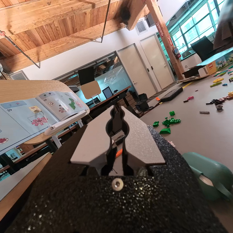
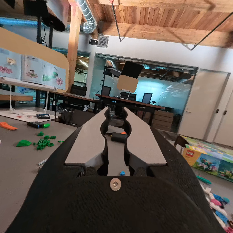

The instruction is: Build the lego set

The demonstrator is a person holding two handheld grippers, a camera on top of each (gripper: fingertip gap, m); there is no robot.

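Note:
My left gripper (image 1: 117,107) points over the grey table (image 1: 196,142), its jaws almost together with only a thin slit. A blurred dark shape sits low between them; I cannot tell what it is. My right gripper (image 2: 116,109) is open and empty, raised over the table. Loose green pieces (image 1: 169,121) lie right of the left gripper and also show in the right wrist view (image 2: 42,142). Black pieces (image 1: 214,101), a pink piece (image 1: 190,97) and yellow pieces (image 1: 218,80) lie farther right. A small blue piece (image 2: 122,173) lies under the right gripper.
The open instruction booklet (image 1: 37,113) stands on a wooden stand at the left, also in the right wrist view (image 2: 31,70). The set's box (image 2: 208,158) lies at the right. A black flat device (image 2: 119,136) lies ahead. An orange tool (image 2: 7,125) lies left. Mixed coloured pieces (image 2: 218,201) lie near right. My right fingertips sit around 35 cm from my left ones.

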